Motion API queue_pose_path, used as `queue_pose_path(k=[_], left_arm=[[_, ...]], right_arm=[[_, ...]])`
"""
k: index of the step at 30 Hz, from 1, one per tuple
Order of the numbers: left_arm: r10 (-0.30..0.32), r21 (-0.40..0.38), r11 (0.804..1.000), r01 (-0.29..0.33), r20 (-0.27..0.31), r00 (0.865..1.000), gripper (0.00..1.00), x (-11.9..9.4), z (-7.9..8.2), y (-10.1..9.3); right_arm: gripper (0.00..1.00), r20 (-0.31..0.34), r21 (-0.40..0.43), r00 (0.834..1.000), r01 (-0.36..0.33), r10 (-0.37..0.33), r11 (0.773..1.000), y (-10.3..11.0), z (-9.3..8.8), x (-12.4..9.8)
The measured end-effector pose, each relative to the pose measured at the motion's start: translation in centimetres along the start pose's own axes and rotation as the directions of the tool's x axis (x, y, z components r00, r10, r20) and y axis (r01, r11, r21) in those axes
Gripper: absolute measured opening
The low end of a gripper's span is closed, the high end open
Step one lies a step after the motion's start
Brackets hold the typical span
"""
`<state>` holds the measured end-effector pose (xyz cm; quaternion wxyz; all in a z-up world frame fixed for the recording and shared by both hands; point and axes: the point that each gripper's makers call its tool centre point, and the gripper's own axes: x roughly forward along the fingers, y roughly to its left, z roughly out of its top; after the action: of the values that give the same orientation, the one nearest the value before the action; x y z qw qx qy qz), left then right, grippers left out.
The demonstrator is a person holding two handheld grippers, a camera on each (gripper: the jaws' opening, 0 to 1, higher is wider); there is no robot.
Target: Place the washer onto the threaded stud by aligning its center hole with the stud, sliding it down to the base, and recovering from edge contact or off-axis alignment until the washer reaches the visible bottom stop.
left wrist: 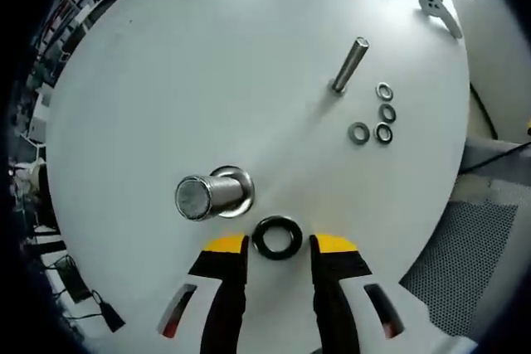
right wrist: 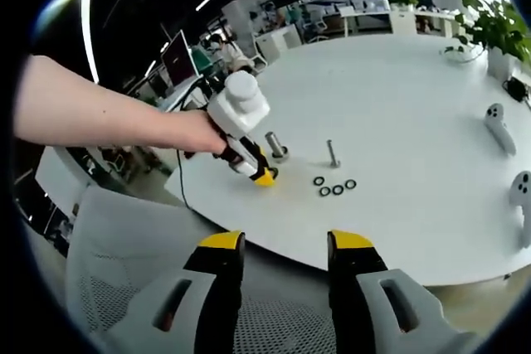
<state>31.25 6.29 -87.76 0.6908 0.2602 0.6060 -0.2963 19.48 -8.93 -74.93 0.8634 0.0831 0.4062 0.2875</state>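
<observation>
In the left gripper view my left gripper (left wrist: 278,244) hangs over the round white table (left wrist: 166,64), its yellow-tipped jaws spread apart, with a dark washer (left wrist: 277,237) lying flat on the tabletop in the gap between them; I cannot tell whether either tip touches it. Just beyond the washer stands the thick stud (left wrist: 211,194), its ribbed end facing my camera and bare. Farther off a thin stud (left wrist: 350,65) stands upright, and four small washers (left wrist: 375,117) lie in a cluster near it. In the right gripper view my right gripper (right wrist: 280,244) is released and empty, held off the table's near edge above a grey mesh chair (right wrist: 124,263). There I see a hand (right wrist: 195,132) holding the left gripper down beside the thick stud.
</observation>
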Motion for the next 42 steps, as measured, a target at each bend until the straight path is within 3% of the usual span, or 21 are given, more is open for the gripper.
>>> queue_pose_path(k=[29,42], left_arm=[[-0.010,0.021,1.000,0.011,-0.017,1.000,0.29,0.05,-0.13,0.01],[-0.005,0.049,0.999,0.007,-0.034,0.999,0.22,0.13,-0.13,0.13]], right_arm=[[0.40,-0.030,-0.003,0.999,-0.014,0.014,1.000,0.24,-0.45,0.21],[0.40,-0.032,-0.003,0.999,-0.014,0.014,1.000,0.25,-0.48,0.20]])
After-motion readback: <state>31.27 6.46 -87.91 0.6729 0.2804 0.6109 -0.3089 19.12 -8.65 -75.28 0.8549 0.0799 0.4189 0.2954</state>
